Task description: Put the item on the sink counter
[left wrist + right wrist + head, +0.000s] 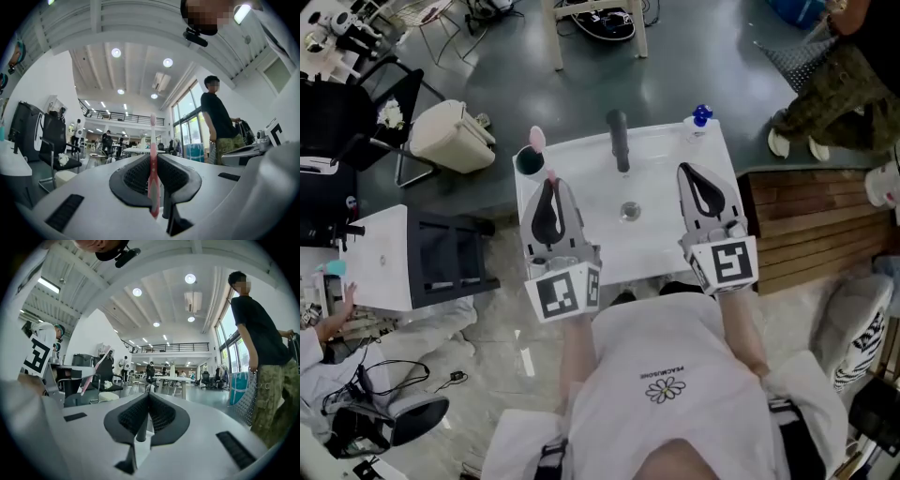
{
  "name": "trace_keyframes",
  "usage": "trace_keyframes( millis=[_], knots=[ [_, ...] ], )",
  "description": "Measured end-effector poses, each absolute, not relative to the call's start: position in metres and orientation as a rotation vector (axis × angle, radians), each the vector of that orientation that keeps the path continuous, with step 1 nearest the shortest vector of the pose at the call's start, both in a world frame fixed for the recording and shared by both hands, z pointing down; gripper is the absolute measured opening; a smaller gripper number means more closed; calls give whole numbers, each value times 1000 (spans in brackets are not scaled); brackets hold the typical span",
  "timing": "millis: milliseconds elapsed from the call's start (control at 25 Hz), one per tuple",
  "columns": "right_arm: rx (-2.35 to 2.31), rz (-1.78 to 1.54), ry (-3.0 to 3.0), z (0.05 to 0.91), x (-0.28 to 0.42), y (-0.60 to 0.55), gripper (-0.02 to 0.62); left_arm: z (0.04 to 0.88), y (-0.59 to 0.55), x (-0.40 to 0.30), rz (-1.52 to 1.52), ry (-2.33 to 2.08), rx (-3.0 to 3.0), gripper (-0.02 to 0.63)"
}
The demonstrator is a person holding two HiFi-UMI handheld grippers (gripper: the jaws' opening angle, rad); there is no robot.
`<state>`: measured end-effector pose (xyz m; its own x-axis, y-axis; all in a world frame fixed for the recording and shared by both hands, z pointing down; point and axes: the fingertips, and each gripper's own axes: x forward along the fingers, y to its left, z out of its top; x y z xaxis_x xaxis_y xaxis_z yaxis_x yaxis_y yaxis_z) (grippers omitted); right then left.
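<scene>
A pink toothbrush (153, 159) stands upright between the jaws of my left gripper (153, 157), which is shut on its handle. In the head view this gripper (548, 185) hovers over the left part of the white sink counter (675, 246), the brush tip (550, 175) poking out ahead. My right gripper (688, 172) is over the counter's right side, and its jaws (149, 395) are shut with nothing in them. From the right gripper view the toothbrush (95, 370) shows at the left, tilted.
A dark cup (528, 161) with a pink brush stands at the counter's back left. A black faucet (619, 141) and a drain (629, 211) sit mid-basin, a blue-topped bottle (701, 117) back right. A cream bin (450, 136) stands left, wood decking (806, 225) and a person (834, 94) right.
</scene>
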<state>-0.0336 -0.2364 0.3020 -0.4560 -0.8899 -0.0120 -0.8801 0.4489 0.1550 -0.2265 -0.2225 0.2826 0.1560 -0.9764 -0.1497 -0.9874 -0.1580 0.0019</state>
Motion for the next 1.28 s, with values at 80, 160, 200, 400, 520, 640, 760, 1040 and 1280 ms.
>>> trace_keyframes(
  millis=[80, 160, 200, 400, 520, 640, 760, 1040, 1280],
  knots=[
    [1617, -212, -2603, 301, -27, -236, 11, 280, -226, -214, 138, 1919, -2330, 55],
    [1642, -217, -2603, 299, -19, -235, 11, 278, -230, -199, 98, 1864, -2346, 55],
    [1657, -221, -2606, 297, -15, -234, 11, 278, -232, -191, 79, 1837, -2356, 55],
    [1767, -201, -2540, 292, 12, -227, 11, 275, -247, -144, -21, 1636, -2439, 55],
    [1822, -195, -2512, 293, 30, -226, 11, 278, -257, -114, -175, 1456, -2391, 55],
    [1874, -168, -2470, 298, 47, -221, 11, 283, -263, -89, -281, 1321, -2390, 55],
    [1922, -113, -2411, 306, 65, -215, 11, 293, -267, -63, -376, 1214, -2409, 55],
    [1975, -42, -2372, 323, 95, -211, 11, 345, -281, -9, -648, 969, -2343, 55],
    [1989, 43, -2358, 342, 114, -215, 11, 391, -294, 28, -813, 717, -2308, 55]
  ],
)
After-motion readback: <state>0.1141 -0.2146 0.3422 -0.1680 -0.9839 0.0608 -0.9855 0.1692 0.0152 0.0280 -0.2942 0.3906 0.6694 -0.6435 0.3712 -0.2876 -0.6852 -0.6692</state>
